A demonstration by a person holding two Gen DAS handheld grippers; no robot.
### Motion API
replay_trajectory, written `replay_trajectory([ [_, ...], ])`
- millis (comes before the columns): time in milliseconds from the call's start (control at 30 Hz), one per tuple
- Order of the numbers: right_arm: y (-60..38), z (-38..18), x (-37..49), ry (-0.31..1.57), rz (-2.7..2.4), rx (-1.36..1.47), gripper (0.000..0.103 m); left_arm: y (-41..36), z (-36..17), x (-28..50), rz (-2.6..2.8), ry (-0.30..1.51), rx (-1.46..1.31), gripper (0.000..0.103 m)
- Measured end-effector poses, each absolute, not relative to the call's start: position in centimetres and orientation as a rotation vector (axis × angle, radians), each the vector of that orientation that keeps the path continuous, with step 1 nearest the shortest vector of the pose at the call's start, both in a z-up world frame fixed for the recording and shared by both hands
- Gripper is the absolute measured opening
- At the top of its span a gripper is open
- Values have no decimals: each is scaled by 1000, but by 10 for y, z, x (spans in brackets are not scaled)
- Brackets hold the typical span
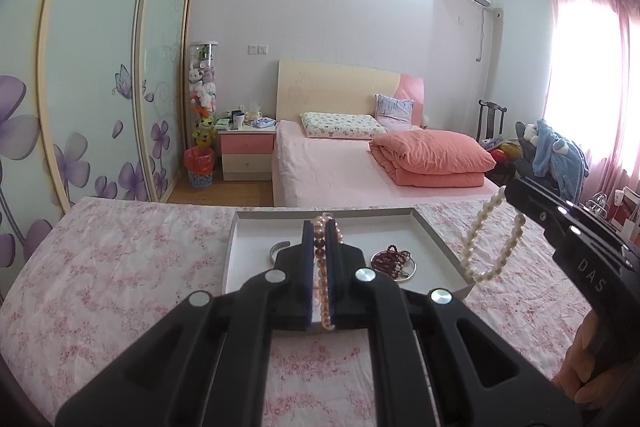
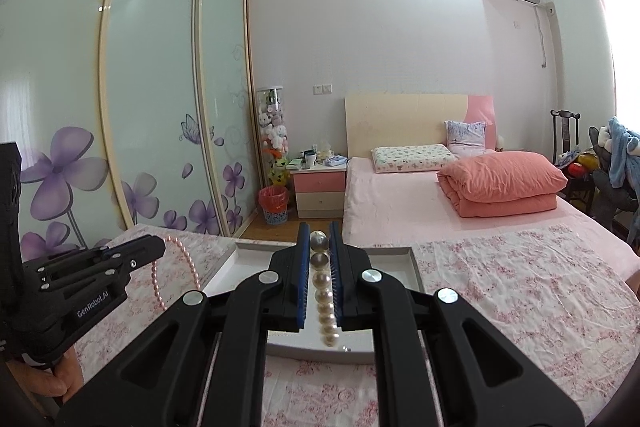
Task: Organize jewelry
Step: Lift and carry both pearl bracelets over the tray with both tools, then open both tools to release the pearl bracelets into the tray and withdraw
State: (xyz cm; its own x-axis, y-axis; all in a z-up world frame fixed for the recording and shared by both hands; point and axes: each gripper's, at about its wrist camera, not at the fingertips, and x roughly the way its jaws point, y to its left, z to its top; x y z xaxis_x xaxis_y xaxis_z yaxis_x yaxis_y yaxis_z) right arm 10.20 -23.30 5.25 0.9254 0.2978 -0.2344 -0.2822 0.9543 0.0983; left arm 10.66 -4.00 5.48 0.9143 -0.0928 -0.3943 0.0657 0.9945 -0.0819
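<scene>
- The left tool (image 1: 320, 227) is clamped shut on a pink bead strand (image 1: 323, 267) that runs lengthwise between its pads.
- The right tool (image 2: 320, 231) is closed on a white pearl strand (image 2: 325, 303), whose loop is seen hanging below it.
- The shallow white tray (image 1: 436, 235) lies directly below and ahead of both tools, so lowering is judged the coming move.

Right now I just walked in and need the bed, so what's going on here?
A person is sorting jewelry over a white tray on the floral bedspread. The left hand-held gripper is shut on a pink bead strand; the right hand-held gripper is shut on a white pearl strand. A silver cuff and dark red beads lie in the tray.
</scene>
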Motion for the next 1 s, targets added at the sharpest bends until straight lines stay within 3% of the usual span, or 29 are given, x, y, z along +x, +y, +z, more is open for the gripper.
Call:
replay_trajectory([
  [1000,-222,2,228,434,308,175,12,-38,1,243,-105,527,-88,7],
])
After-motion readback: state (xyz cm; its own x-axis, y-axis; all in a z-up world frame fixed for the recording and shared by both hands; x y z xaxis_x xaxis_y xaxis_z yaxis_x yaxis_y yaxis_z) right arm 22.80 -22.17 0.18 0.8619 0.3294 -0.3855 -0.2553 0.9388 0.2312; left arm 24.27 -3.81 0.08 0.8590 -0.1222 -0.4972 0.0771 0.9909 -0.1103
